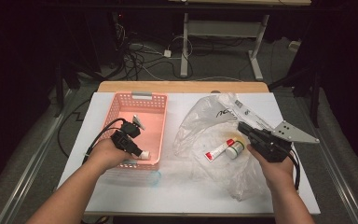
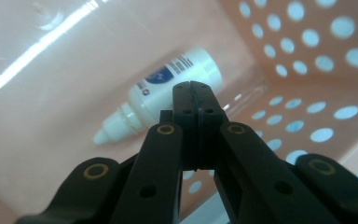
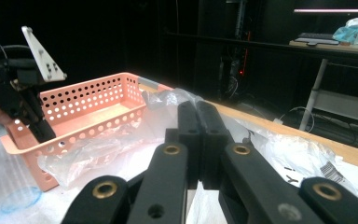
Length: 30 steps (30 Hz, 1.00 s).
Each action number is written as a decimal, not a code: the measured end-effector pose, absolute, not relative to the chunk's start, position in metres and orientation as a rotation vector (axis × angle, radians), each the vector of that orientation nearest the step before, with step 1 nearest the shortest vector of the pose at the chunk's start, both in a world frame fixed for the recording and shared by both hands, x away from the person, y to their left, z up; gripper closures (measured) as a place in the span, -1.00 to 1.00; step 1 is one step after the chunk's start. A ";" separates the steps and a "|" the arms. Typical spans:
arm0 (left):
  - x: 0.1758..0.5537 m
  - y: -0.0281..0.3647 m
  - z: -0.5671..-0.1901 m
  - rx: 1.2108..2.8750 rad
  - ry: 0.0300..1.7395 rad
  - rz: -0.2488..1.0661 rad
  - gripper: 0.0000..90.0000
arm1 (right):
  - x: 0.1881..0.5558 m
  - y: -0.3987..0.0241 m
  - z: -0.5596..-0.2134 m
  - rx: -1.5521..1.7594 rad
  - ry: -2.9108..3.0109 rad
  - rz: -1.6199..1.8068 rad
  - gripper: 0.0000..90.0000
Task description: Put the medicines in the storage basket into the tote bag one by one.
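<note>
Two grippers were over the white table (image 1: 135,196), and both had their jaws pressed tight together with nothing between them. The left gripper (image 2: 192,88) hung down inside the pink basket (image 1: 121,100), close to its near wall. A small white bottle (image 2: 168,88) lay on its side on the basket floor, just past the shut tips, its pointed cap turned away from the holed wall. From the left gripper view, I could not tell whether the tips touched the bottle or were just above it.

The right gripper (image 1: 243,128) sat at the edge of the clear plastic bag (image 1: 200,116), which lay crumpled beside the basket. In the open bag lay a white tube (image 1: 219,150) with red ends and a small round tub (image 1: 235,149), touching each other and very near the right gripper.

It looked like the job was moving things from the bag into the basket, with one in and two to go. To do it well, the left gripper should lift straight up so it did not bump the bottle or the basket wall. The right gripper should open wide, come down over the tube's middle, and close gently so the slippery bag did not come along too.
</note>
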<state>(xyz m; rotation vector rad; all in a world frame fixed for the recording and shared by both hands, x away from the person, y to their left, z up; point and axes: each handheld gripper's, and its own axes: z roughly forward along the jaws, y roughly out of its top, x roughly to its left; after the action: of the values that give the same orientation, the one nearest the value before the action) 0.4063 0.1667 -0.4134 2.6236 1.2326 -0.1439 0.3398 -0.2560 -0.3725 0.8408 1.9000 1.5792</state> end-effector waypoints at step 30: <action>0.443 0.163 -0.428 2.630 1.128 0.028 -0.27 | 0.342 -0.257 -0.376 0.853 1.905 1.577 1.00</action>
<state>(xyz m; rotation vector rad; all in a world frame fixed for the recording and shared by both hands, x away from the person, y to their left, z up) 0.4425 0.1628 -0.4276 2.6297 1.1278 0.0277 0.3418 -0.2567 -0.3757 0.8528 1.9050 1.5770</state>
